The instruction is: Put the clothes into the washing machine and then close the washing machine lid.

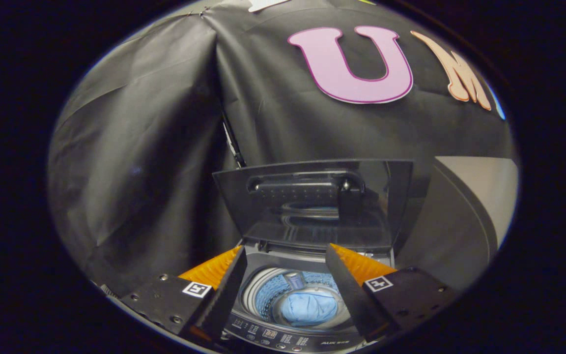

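Observation:
A small top-loading washing machine (293, 339) stands below and just ahead of my fingers, its control panel nearest me. A light blue cloth (308, 309) lies bunched in the drum (263, 300). The dark see-through lid (312, 204) stands raised upright behind the drum opening, its handle bar facing me. My gripper (285, 265) hangs above the opening, open, with nothing between its fingers; the drum and cloth show through the gap.
Black cloth walls close the booth behind and to the left of the machine. A grey and pale panel (465, 216) rises to the right of the lid. A thin dark rod (234, 145) leans against the cloth behind the lid's left corner.

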Demonstrator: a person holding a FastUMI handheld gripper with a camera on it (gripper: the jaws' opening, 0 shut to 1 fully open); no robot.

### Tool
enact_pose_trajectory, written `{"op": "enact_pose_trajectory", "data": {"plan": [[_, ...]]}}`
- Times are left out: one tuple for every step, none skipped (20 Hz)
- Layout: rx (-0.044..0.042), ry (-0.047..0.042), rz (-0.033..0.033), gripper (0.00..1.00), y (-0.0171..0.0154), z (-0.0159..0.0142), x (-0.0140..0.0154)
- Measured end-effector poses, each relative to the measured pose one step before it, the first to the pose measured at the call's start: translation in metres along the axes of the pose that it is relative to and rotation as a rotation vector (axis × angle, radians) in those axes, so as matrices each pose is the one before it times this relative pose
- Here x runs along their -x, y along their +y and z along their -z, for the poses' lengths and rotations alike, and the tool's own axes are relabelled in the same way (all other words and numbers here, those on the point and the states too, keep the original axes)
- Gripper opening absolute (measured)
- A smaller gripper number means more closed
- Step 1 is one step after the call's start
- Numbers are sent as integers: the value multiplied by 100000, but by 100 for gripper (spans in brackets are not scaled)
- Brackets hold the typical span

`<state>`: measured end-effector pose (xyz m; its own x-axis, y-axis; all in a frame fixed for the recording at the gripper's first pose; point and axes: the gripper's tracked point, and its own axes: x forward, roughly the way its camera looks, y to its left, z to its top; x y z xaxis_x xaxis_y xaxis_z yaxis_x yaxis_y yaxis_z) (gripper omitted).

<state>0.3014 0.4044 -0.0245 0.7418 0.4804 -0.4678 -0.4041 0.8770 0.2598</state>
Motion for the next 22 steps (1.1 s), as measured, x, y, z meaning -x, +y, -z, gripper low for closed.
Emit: {"op": "enact_pose_trajectory", "data": {"plan": [[1151, -1485, 304, 97, 65, -685, 146], [1754, -889, 27, 97, 161, -690, 45], [1973, -487, 384, 97, -79, -290, 241], [1574, -1242, 580, 97, -58, -659, 126], [697, -1635, 213, 97, 230, -856, -59], [-184, -1558, -100, 97, 126, -765, -164], [-594, -1339, 226, 97, -105, -641, 36], [-803, -974, 258, 97, -95, -594, -84], [-762, -1401, -117, 97, -104, -739, -98], [-358, -1128, -136, 97, -81, -911, -187], [35, -2084, 935, 97, -176, -1143, 13], [660, -3035, 1656, 97, -429, -1825, -115], [1255, -3554, 1391, 96, -282, -1493, -589], [1708, -3262, 2049, 96, -374, -1500, -353], [2112, -2883, 2619, 96, -463, -1040, -674], [2278, -2668, 2081, 96, -385, -1051, -664], [2423, -1900, 1167, 96, -44, -656, -672], [2454, -1113, 1325, 96, -50, -189, -821], [2864, 239, 905, 95, -177, 190, -686], [2909, 453, 679, 95, -265, 338, -645], [1228, 797, 1600, 95, -421, 611, -766], [336, 1569, 2976, 95, -627, 709, -673]]}}
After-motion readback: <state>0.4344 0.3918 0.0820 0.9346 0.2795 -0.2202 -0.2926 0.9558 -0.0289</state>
